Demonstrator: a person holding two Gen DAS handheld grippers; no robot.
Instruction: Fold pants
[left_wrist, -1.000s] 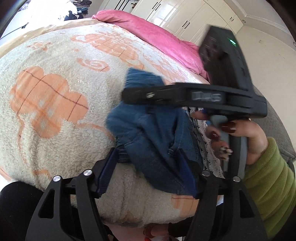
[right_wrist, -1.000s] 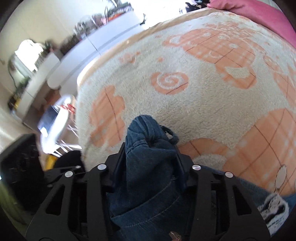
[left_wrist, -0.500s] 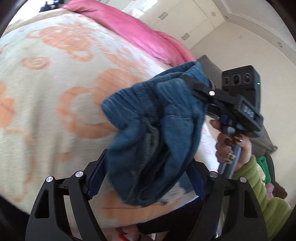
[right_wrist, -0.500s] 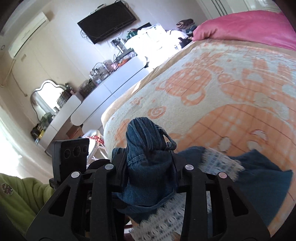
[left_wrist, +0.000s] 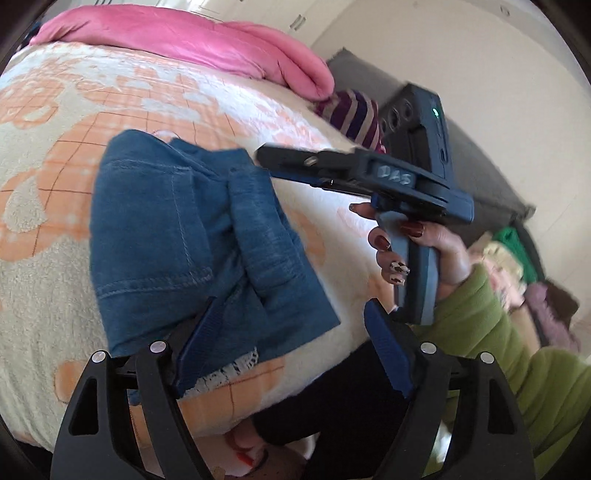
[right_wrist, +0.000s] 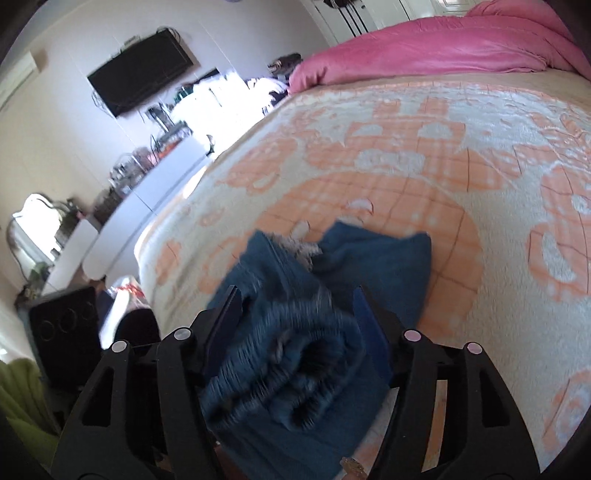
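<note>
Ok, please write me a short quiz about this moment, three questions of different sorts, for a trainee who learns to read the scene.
1. True or false: the pants lie on the orange-and-cream blanket.
2. What lies at the far end of the bed? A) a pink quilt B) a white towel C) a brown suitcase
3. Fill in the gap: the fingers of the left hand-held gripper stand ____.

Key: 1 true; 2 A; 3 open.
</note>
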